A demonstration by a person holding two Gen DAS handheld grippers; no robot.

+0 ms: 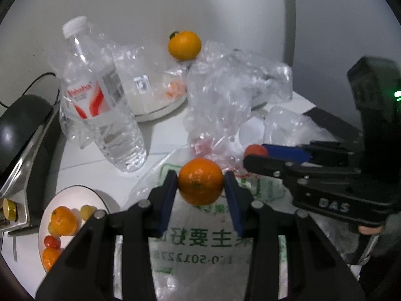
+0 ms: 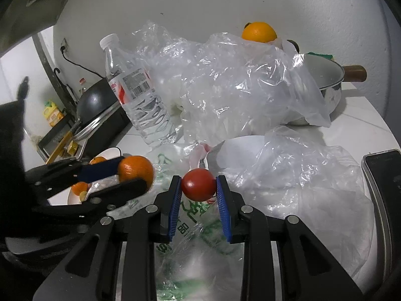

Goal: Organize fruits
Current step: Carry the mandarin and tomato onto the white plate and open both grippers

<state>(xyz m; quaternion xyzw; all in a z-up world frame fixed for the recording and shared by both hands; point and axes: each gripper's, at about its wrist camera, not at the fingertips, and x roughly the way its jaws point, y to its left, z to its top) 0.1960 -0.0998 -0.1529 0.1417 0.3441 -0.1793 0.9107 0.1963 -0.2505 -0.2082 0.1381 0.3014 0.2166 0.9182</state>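
Fruit was mid-transfer — left gripper [image 1: 200, 183] jaws clamped a mandarin [image 1: 200, 181], right gripper [image 2: 198, 186] jaws clamped a tomato [image 2: 198, 185]; next, probably onto the plate [image 1: 65, 195] left of the printed bag [image 1: 198, 240].

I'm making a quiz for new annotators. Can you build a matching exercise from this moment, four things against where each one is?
Things:
1. tangerine
2. cherry tomato
3. large orange
4. water bottle

Places:
A. standing on the counter
B. between the right gripper's fingers
C. at the back by the wall, behind the clear bags
D. between the left gripper's fingers

Pairs: 1-D, 2-B, 3-C, 4-A
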